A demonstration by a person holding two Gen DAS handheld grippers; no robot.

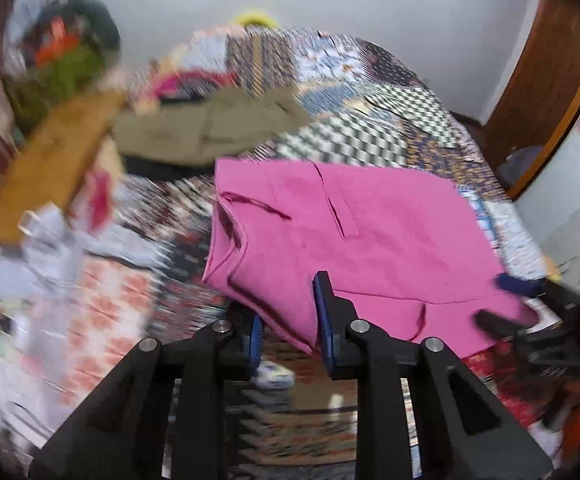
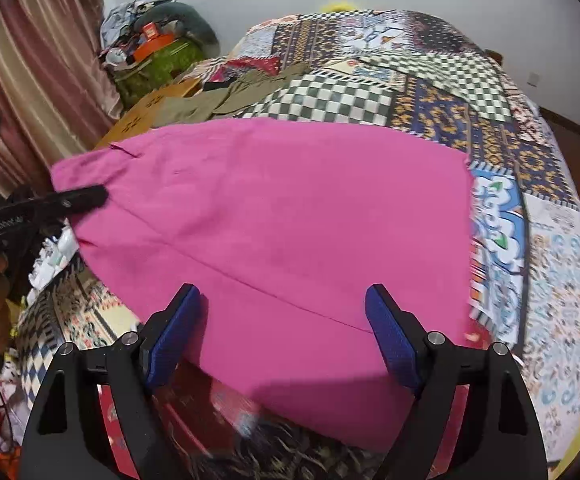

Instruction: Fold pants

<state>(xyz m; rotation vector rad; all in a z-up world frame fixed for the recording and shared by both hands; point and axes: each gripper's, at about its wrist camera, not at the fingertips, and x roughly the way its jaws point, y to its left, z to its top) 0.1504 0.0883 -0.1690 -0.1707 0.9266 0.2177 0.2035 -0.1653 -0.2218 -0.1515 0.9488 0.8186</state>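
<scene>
Your bright pink cotton pants lay spread flat on the patchwork-quilted bed, soft and light, likely to sag once lifted. Your left claw pinched their near edge; your right claw stood wide above the hem, gripping nothing. Seamed edges looked the best holds.

Pink pants: matt woven cloth, smooth, stitched seams. Bedspread: printed patchwork cloth, matt. Right gripper: matt black plastic, ribbed blue pads, bright metal pins. Curtain: faintly sheened cloth.
</scene>
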